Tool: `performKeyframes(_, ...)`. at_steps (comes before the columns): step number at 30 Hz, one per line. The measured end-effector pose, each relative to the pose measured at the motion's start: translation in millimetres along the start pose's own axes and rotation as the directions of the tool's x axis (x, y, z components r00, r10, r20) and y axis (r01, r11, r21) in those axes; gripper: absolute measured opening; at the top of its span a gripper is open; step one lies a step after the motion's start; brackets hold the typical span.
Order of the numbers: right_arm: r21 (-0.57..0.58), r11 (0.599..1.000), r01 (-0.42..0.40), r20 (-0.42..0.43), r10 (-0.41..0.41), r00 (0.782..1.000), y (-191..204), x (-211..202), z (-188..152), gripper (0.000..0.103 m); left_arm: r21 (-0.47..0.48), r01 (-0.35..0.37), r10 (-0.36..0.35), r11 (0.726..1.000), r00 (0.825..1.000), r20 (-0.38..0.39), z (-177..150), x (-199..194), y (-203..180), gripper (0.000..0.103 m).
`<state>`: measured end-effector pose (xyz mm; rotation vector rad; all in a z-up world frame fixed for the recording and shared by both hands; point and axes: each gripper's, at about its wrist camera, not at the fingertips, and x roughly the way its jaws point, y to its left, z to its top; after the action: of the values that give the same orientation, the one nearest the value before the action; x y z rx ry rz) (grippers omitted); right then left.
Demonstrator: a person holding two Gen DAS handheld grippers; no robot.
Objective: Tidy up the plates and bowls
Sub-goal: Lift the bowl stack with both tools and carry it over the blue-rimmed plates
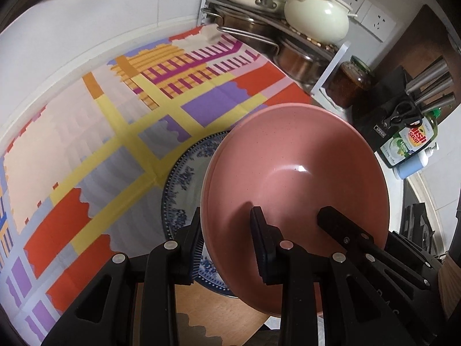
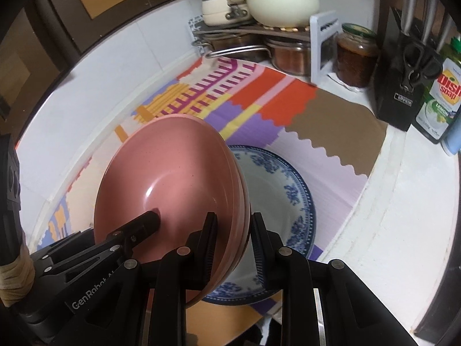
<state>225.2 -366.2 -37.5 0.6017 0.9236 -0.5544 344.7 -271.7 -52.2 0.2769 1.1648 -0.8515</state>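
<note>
A pink bowl [image 1: 296, 173] is held tilted above a blue-and-white patterned plate [image 1: 184, 178] that lies on the colourful mat. My left gripper [image 1: 227, 230] is shut on the bowl's near rim, one finger inside and one outside. My right gripper [image 2: 233, 236] is shut on the opposite rim of the pink bowl [image 2: 173, 178], one finger inside and one outside. The plate [image 2: 282, 190] shows under and to the right of the bowl. The other gripper's finger reaches into the bowl in each view.
A metal rack with cream pots [image 1: 305, 8] and steel pans stands at the back corner. A jar [image 2: 355, 57], a black knife block [image 2: 403, 80] and a dish soap bottle [image 2: 440, 98] stand on the right. The mat [image 1: 86, 150] covers the counter left of the plate.
</note>
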Motion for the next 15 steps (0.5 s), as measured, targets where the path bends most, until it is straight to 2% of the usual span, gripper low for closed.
performKeyframes(15, -0.010, 1.000, -0.014, -0.024, 0.013, 1.000, -19, 29, 2, 0.025, -0.026, -0.028, 0.027, 0.999, 0.999, -0.023, 0, 31, -2, 0.031)
